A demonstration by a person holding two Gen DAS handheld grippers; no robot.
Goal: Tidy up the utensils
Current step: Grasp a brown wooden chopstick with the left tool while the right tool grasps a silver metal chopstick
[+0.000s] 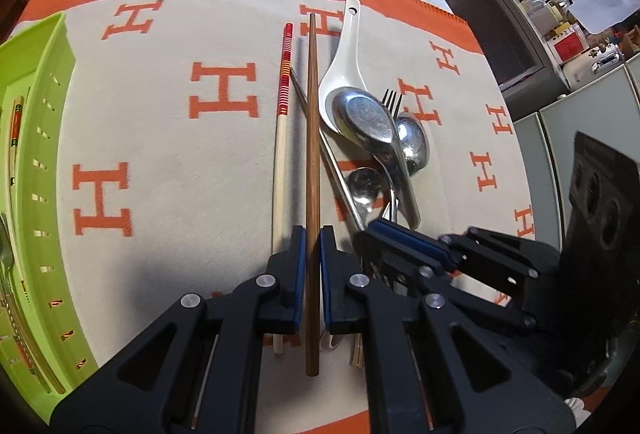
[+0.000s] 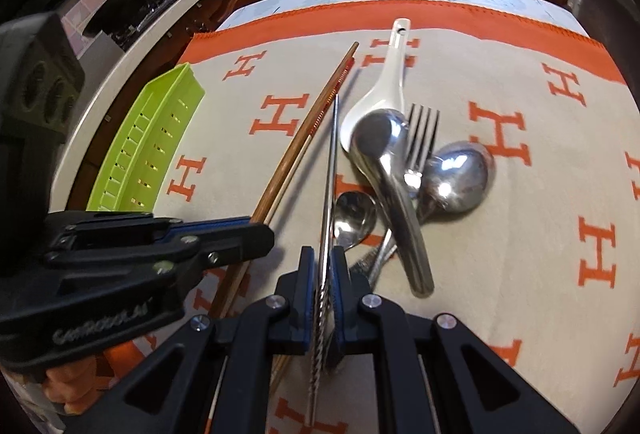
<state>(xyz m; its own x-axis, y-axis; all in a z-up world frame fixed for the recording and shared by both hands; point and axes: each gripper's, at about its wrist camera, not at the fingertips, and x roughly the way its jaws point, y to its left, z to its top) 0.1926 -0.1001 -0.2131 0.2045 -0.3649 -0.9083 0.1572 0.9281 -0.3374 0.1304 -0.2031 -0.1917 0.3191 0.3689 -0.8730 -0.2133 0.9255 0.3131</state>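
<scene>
The left hand-held gripper [image 1: 308,254] is clamped on a brown wooden chopstick [image 1: 312,154] at centre frame; the right hand-held gripper [image 2: 325,274] pinches a slim metal chopstick [image 2: 329,170]. Only the left view shows utensils inside the slotted green plastic tray [image 1: 44,162], far left

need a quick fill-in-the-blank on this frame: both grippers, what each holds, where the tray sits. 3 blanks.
1. The left gripper is shut on a brown wooden ____.
2. The right gripper is shut on a thin chopstick made of ____.
3. In the left wrist view, the green tray lies to the ____ of the utensil pile.

Missing words: chopstick; metal; left
</scene>
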